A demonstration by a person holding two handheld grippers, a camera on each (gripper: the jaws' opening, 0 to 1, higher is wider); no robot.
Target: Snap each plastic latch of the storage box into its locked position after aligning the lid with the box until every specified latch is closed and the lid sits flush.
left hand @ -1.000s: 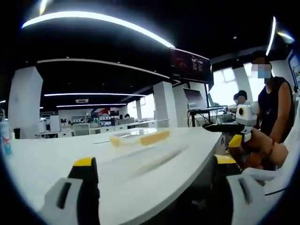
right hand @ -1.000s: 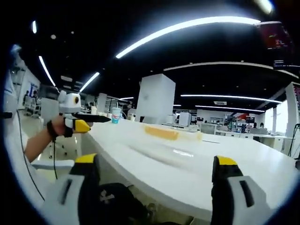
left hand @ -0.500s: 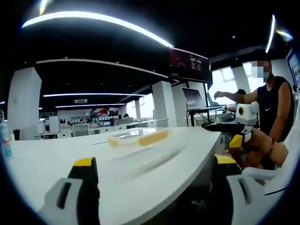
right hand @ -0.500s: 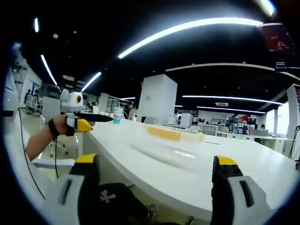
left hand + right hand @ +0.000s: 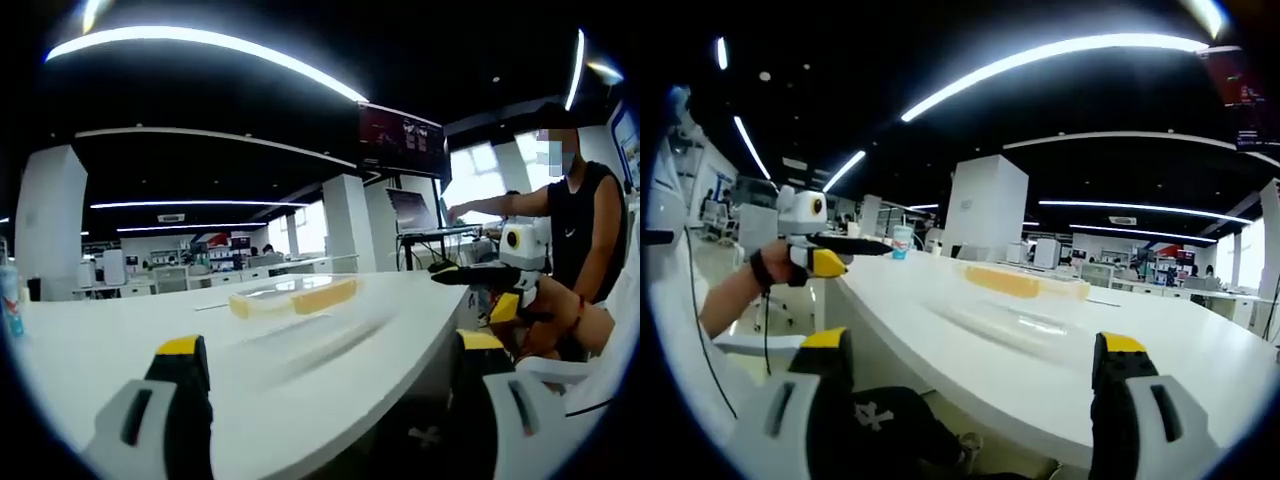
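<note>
Left gripper view: the left gripper (image 5: pixel 330 400) stands spread and empty at the near edge of the white table (image 5: pixel 120 340); the storage box (image 5: pixel 292 297) with yellow latches lies well ahead, untouched. Right gripper view: the right gripper (image 5: pixel 965 395) is likewise spread and empty, the box (image 5: pixel 1025 283) far ahead. Judged step: the approach; next, both must close in on the lid

The white table (image 5: pixel 120 340) looks smooth and glossy. The storage box (image 5: pixel 280 298) is clear plastic; its yellow latch (image 5: pixel 322 293) looks matt
</note>
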